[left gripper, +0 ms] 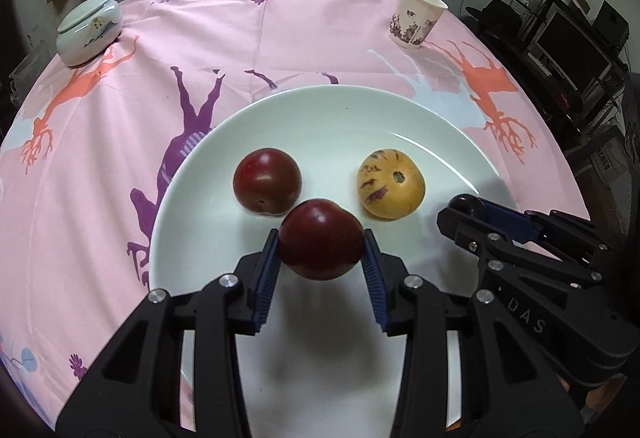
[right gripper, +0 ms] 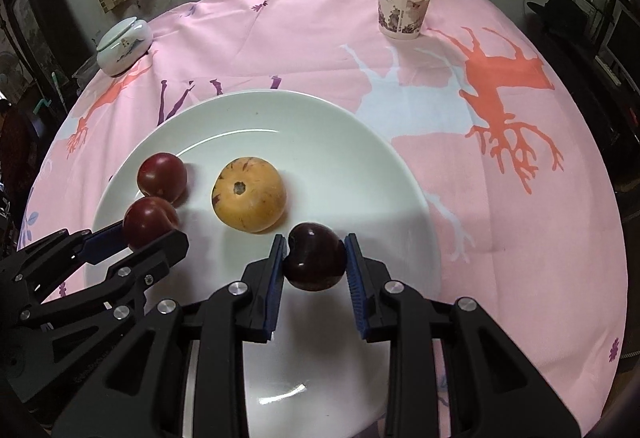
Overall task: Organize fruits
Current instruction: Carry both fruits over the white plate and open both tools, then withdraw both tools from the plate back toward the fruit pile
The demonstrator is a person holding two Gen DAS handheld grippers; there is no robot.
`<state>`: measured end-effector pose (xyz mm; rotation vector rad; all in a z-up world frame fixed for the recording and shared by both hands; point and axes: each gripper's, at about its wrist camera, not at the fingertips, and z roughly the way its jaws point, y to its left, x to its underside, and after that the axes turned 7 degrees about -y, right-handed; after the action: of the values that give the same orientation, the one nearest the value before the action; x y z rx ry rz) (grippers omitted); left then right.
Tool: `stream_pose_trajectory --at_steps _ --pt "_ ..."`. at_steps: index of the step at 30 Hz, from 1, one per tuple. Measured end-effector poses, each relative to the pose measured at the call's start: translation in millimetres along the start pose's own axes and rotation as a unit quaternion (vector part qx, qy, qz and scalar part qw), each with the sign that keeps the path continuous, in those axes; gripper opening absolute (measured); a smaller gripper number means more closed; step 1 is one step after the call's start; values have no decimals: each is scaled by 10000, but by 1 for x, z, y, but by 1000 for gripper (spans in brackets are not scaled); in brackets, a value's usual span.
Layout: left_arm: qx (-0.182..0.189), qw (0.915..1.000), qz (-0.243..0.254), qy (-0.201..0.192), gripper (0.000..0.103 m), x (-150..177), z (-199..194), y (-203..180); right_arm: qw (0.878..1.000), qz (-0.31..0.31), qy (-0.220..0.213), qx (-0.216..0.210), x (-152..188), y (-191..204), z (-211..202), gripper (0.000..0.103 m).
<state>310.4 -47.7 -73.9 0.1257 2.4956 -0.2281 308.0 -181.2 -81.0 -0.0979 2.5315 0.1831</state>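
In the left wrist view our left gripper (left gripper: pixel 321 252) clamps a round red plum (left gripper: pixel 320 244) over the white plate's (left gripper: pixel 340 110) lower middle, near another plum (left gripper: pixel 267 180) and a yellow fruit (left gripper: pixel 391 184), stem pit upward. In the right wrist view our right gripper (right gripper: pixel 316 258) pinches a darker plum (right gripper: pixel 317 256), cleft facing left, above the plate (right gripper: pixel 320 130) on the pink cloth (right gripper: pixel 520 198); a paper cup (right gripper: pixel 403 1) stands at the top.

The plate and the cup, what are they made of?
The plate looks like glazed ceramic: plain white, smooth, with bright streaks of reflected light. It could be glossy plastic instead. The cup looks like paper: matte, thin rim, printed picture on its side.
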Motion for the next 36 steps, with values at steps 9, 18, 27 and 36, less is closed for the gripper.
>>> stream_pose_trajectory --at_steps 9,18,27,36 --pt "114 9983 -198 -535 76 -7 -49 13 9984 -226 -497 110 -4 1 -50 60" --pt "55 9940 -81 -1092 89 74 -152 21 9929 -361 -1082 -330 81 10 -161 90" --pt "-311 9924 -112 -1189 89 193 -182 30 9917 -580 -1081 -381 195 35 -170 95" --pt "-480 9918 29 -1183 89 215 -194 30 9899 -916 -587 -910 222 71 -159 55"
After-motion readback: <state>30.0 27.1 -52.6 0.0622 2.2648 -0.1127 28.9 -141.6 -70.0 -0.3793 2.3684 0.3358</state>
